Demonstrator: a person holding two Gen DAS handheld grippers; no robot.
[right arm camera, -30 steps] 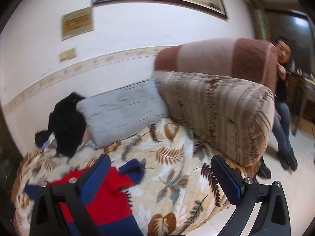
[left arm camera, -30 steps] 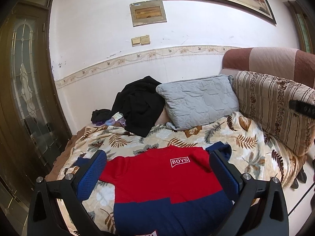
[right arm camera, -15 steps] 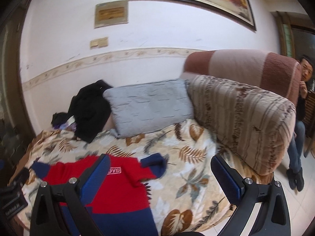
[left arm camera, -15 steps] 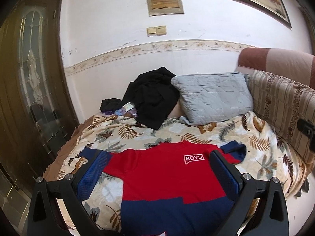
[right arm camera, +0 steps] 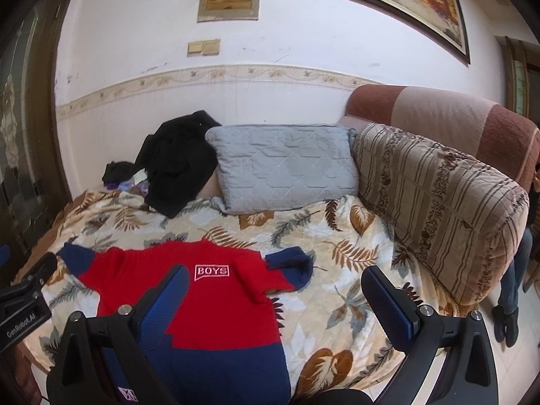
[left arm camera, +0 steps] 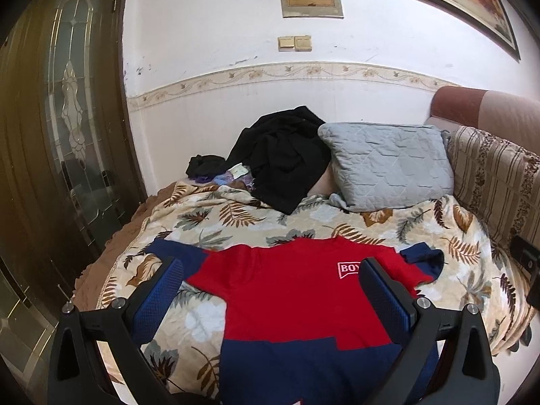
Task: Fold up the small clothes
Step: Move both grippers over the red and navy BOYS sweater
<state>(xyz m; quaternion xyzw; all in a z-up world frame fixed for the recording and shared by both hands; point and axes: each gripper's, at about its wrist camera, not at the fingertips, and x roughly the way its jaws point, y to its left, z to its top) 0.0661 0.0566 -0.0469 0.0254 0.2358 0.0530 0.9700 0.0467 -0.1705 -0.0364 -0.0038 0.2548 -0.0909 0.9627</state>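
A small red and navy T-shirt (left arm camera: 290,300) with a white "BOYS" patch lies flat, front up, on the leaf-print blanket (left arm camera: 236,216), sleeves spread; it also shows in the right wrist view (right arm camera: 209,303). My left gripper (left arm camera: 270,290) is open and empty, held above the shirt's chest. My right gripper (right arm camera: 275,298) is open and empty, above the shirt's right side and the blanket (right arm camera: 337,236). The left gripper's body (right arm camera: 23,303) shows at the left edge of the right wrist view.
A grey quilted pillow (left arm camera: 384,165) and a heap of black clothes (left arm camera: 280,155) lie at the back against the wall. A striped sofa backrest (right arm camera: 438,202) runs along the right. A glass-panelled door (left arm camera: 67,135) stands left. A person's legs (right arm camera: 509,287) are at far right.
Both grippers have swung left and tilted down toward the bed; the shirt now sits more centrally in both views. The shirt has not moved, and both grippers have stayed open.
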